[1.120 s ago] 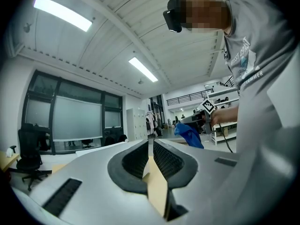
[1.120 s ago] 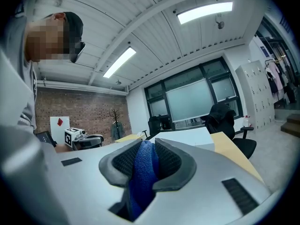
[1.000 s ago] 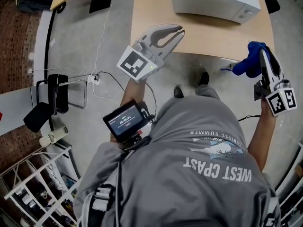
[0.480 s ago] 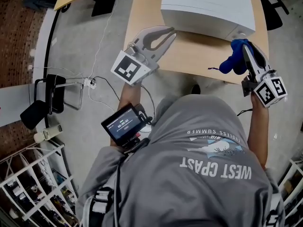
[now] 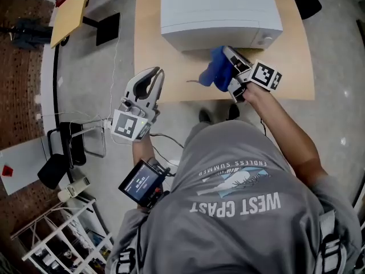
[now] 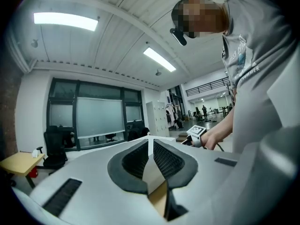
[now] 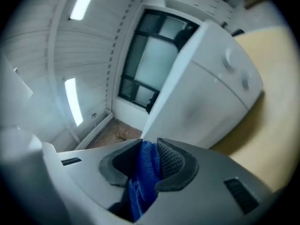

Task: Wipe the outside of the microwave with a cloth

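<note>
Cloth, blue and bunched, is pinched between the jaws of the right gripper. The right gripper view shows the mesh fabric filling the gap between the pads, with a fold hanging toward 6 o'clock. In the head view this gripper points toward 11 o'clock, tips just at the lower front edge of the white microwave; whether cloth or tips touch the casing cannot be told. The microwave stands at 12 o'clock on the wooden table, and its control knobs are on the 3 o'clock end of the front. The cloth hangs over the bare tabletop at 6 o'clock of the microwave.

The left gripper is off the table's 9 o'clock edge, above the grey floor (well apart from the cloth). Its jaws are pressed together with nothing between them, as the left gripper view shows.
</note>
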Available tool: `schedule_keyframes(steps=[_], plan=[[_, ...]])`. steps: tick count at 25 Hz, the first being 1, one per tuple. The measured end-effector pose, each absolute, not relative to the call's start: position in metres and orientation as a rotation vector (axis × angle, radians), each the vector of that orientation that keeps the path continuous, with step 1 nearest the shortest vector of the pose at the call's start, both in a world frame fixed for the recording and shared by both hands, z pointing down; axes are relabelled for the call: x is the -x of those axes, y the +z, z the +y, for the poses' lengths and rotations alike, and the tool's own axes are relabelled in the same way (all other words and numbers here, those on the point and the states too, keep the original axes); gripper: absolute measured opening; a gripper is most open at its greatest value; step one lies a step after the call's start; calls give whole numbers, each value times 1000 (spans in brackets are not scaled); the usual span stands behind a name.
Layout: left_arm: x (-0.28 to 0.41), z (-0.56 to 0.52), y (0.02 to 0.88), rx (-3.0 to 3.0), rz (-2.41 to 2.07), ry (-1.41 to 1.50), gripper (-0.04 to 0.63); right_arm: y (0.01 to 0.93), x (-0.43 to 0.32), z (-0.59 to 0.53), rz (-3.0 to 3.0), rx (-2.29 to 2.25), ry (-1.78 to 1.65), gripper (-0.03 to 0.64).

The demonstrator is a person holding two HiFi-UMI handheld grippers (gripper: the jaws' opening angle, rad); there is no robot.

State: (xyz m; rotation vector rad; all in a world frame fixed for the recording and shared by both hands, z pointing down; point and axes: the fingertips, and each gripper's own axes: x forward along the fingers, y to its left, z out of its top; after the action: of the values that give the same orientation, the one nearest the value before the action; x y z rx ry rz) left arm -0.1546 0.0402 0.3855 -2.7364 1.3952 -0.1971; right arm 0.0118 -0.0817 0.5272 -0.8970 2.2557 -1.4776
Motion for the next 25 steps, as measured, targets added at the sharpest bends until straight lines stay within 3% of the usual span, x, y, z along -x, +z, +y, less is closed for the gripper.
schedule_keyframes(steps=[6,9,18,25], plan=[[228,65,386,2733,1524,-333,51,590,116,-109,1909,939,-1747,89],[229,73,418,2717,1566,-391,51,619,160,-117,1896,859,-1736,89],[264,69,425,2750,1551,-422,51,615,147,-131,1709,794,-1609,89],[247,49,440,2828,1426,-420,51,628,68,-142,1634,849,-1551,89]])
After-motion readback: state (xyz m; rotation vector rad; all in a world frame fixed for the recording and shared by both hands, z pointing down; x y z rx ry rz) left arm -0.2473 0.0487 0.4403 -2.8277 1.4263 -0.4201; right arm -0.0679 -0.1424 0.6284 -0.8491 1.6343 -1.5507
